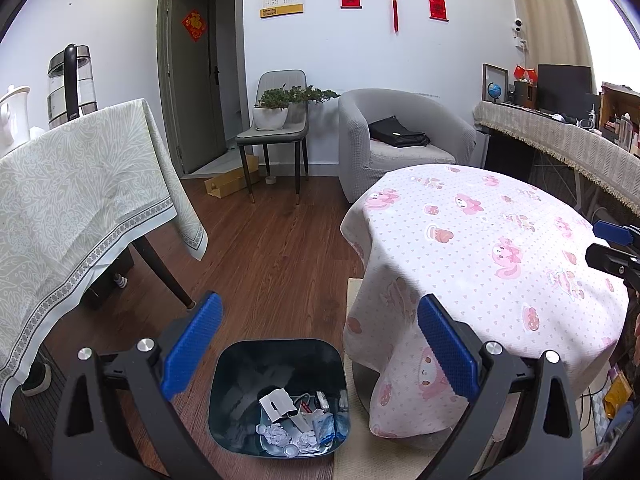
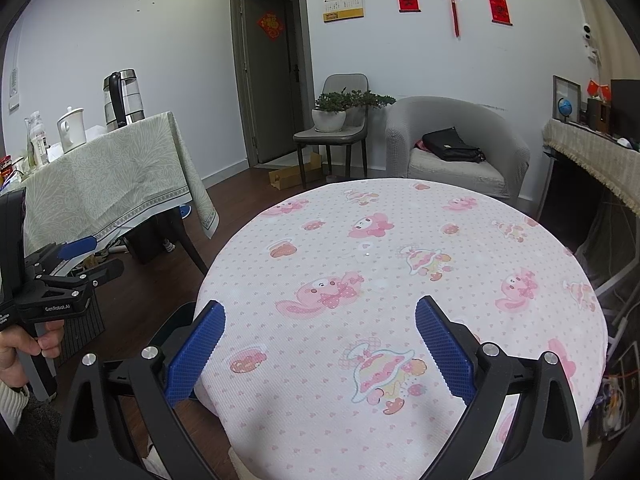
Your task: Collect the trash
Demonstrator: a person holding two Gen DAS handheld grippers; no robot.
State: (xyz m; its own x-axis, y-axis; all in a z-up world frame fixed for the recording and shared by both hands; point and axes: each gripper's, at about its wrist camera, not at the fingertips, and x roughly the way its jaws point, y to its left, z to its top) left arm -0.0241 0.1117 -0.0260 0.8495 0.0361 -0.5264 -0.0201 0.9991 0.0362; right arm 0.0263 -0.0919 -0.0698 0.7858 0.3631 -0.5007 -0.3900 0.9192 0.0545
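A dark bin point(image 1: 240, 392) stands on the wood floor beside the round table point(image 1: 500, 240). It holds crumpled paper, a white carton and plastic wrappers point(image 1: 298, 426). My left gripper point(image 1: 320, 320) hangs open and empty above the bin. My right gripper point(image 2: 320, 320) is open and empty above the round table's pink cartoon cloth point(image 2: 400, 260), which shows no trash. The left gripper also shows at the left edge of the right wrist view point(image 2: 80, 256). The right gripper shows at the right edge of the left wrist view point(image 1: 616, 248).
A table with a green patterned cloth point(image 1: 72, 208) stands at the left, with a kettle point(image 1: 72, 84) and a white mug point(image 2: 72, 128). A grey chair with a potted plant point(image 1: 276, 112), a grey armchair point(image 1: 400, 140) with a black bag, and a side desk point(image 1: 560, 136) stand behind.
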